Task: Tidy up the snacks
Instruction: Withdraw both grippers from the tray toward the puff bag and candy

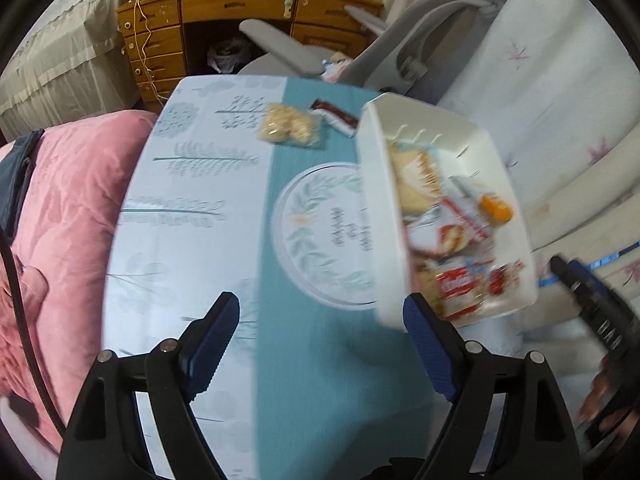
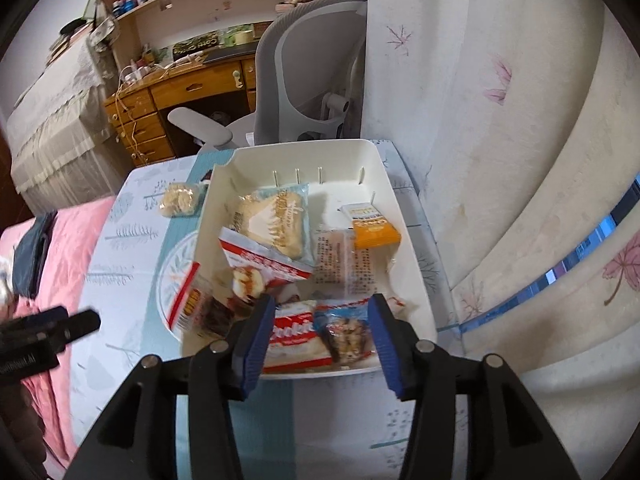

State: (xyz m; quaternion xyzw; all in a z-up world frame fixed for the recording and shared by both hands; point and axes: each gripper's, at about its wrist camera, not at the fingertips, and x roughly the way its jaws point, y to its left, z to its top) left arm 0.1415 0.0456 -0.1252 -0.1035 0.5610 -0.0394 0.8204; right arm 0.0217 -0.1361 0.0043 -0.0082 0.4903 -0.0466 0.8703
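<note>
white bin [image 2: 404, 216], wrapped snacks [image 2: 280, 220], parted fingers [image 2: 256, 340]

Left claw [image 1: 322, 344], right claw [image 2: 322, 344]: black angular frames, ribbed blue pads, silver round pivot screws.

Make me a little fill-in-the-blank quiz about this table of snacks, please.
1. Most snacks lie in a ____ plastic bin.
2. The small packet at the bin's far right is ____.
3. Outside the bin, ____ snacks remain on the tablecloth: a clear bag of pale cookies and a dark bar.
4. The bedding beside the table is ____.

Answers: white; orange; two; pink
</note>
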